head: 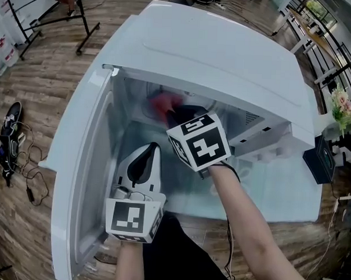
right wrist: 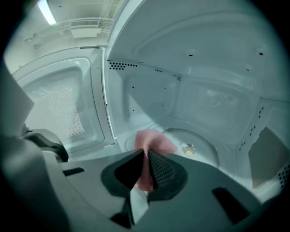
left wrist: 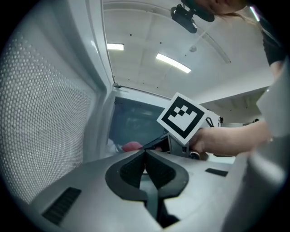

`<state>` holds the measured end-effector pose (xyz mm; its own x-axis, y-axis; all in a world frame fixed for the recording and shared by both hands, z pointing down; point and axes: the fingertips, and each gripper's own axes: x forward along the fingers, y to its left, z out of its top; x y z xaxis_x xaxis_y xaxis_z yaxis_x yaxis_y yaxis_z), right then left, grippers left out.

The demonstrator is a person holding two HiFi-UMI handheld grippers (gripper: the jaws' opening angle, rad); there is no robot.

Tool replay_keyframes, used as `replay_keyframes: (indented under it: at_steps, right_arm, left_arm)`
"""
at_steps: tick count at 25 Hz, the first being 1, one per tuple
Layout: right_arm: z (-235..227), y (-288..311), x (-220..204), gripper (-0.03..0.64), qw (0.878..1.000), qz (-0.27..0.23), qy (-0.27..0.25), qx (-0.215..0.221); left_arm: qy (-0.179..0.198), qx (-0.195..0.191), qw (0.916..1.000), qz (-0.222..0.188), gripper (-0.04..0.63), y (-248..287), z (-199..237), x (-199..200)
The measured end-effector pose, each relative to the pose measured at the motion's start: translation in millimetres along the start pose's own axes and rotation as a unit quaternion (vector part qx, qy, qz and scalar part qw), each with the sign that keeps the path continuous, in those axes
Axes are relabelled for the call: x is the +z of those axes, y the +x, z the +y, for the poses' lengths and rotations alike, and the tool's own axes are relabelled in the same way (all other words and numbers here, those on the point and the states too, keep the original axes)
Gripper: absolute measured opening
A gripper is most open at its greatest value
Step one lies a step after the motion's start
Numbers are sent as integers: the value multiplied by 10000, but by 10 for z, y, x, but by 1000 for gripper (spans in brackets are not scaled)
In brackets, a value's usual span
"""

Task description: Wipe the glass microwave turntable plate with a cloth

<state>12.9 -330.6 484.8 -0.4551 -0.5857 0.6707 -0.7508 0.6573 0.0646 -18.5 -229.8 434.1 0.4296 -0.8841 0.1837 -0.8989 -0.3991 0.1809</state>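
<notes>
Viewing the glass turntable plate point(right wrist: 201, 137): you see a clear round disc lying flat on the floor of the microwave point(head: 225, 57) cavity, with a small yellowish mark near its middle; what the mark is cannot be told.
Cloth point(right wrist: 155, 141): pink, bunched, resting on the left part of the plate.
Door point(head: 76, 161): swung open at the left of the cavity.
Right gripper point(right wrist: 146, 152): your jaws are clamped on the near edge of the cloth, and the pink fabric shows between the pads.
Right arm pose: your forearm point(head: 242, 209) reaches in from the near side, and the gripper points far and down into the cavity.
Left gripper point(left wrist: 145, 153): your jaws are pressed together with nothing between them.
Left arm pose: the gripper sits at the near left of the opening, just beside the door, aimed into the cavity.
</notes>
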Motion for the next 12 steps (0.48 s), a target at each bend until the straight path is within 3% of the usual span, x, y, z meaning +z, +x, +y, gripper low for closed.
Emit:
replay_keyframes:
  at_steps: [6, 12]
  right_arm:
    - [-247, -159, -192, 12, 9992, 152, 303, -220]
    - [-594, -360, -407, 12, 9946, 225, 666, -764]
  left_arm:
    - [16, -50, 10000, -8, 3, 27, -49, 6]
    - [-14, -98, 10000, 2, 3, 85, -139, 20]
